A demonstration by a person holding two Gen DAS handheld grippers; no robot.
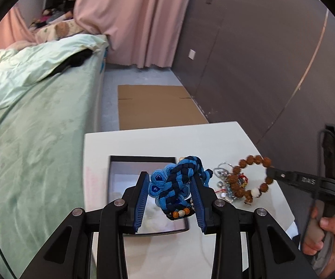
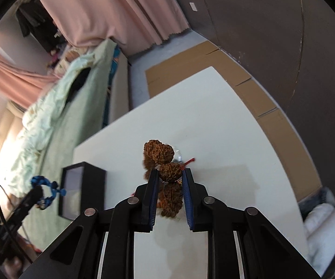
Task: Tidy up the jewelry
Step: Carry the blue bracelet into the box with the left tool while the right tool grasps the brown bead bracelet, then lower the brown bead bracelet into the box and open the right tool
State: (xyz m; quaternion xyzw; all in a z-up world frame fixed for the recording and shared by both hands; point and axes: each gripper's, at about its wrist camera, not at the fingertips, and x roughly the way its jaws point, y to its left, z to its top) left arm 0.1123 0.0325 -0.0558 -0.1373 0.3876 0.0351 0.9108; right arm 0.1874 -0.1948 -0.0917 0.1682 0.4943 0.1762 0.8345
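Between left tongs (image 1: 170, 184), braided bracelet (image 1: 179, 181), seemingly upright.

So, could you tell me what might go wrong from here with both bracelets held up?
The right gripper pinches only one bead of the brown bead bracelet, so the loop could swing or slip free. Its lower beads hang close to the silver chain pile and might snag it. The left gripper holds the bulky blue braided bracelet over the black box; it could catch the rim.

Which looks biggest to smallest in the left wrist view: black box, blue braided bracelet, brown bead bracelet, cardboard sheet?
1. cardboard sheet, though it lies farthest away
2. black box
3-4. blue braided bracelet and brown bead bracelet: about alike; the blue one is nearer the camera, so unranked.
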